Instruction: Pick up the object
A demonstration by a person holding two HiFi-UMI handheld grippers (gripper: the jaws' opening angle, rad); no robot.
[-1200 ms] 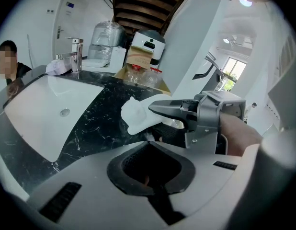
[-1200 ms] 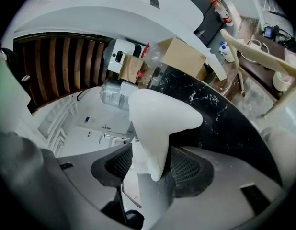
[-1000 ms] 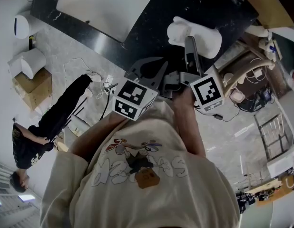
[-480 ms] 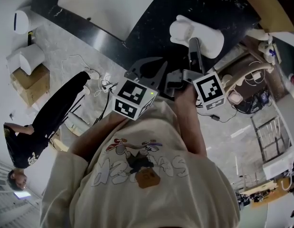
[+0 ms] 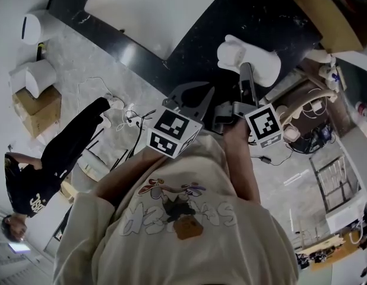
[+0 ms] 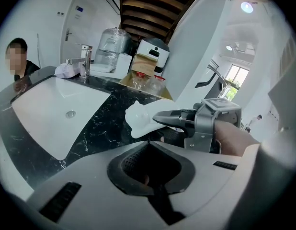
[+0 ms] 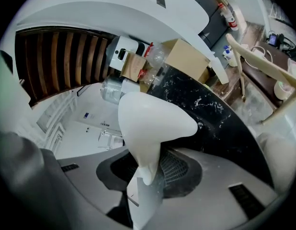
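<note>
The object is a white, smooth, lumpy moulded piece (image 5: 250, 57) lying on the black marble counter (image 5: 231, 16). My right gripper (image 5: 247, 71) reaches up onto it. Its jaws have just been closing, and in the right gripper view the white piece (image 7: 153, 123) sits clamped between the right gripper's (image 7: 148, 172) pads. My left gripper (image 5: 192, 94) hovers to the left of it, open, with nothing between its fingers. The left gripper view shows the empty left gripper (image 6: 150, 169) in front of the white piece (image 6: 138, 121), which the right gripper (image 6: 161, 118) holds.
A white sink basin (image 5: 154, 10) with a drain is set in the counter, and a faucet (image 6: 85, 63) stands behind it. A person in black (image 5: 47, 165) is on the floor at left, near a cardboard box (image 5: 38, 108) and cables (image 5: 127, 108). Wooden furniture (image 5: 308, 103) crowds the right.
Both grippers keep about the same places over the counter edge. The head view has slid a little, so the sink shows more. The person at left has shifted slightly.
</note>
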